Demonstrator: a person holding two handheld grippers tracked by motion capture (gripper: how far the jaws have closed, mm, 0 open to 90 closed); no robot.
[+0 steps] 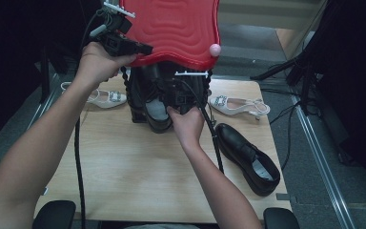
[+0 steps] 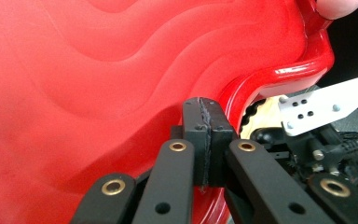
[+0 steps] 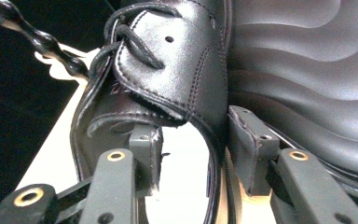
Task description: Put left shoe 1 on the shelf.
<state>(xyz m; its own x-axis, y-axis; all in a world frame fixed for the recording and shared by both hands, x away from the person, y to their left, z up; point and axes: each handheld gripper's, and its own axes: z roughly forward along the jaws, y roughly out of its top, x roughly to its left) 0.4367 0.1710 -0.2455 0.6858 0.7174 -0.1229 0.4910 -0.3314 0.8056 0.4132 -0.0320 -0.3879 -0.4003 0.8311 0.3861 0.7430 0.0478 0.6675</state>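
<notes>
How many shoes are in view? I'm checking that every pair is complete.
4: a black shoe standing in the case under the red lid, another black shoe at the table's right, and white heels left and right. More may be hidden.

Lid above shoe; second shoe right, on table.

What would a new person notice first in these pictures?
The big red lid, held up at the far edge of the table by the left gripper, shut on its rim. Below it, the right gripper has its jaws astride the side of a black shoe in the case.
</notes>
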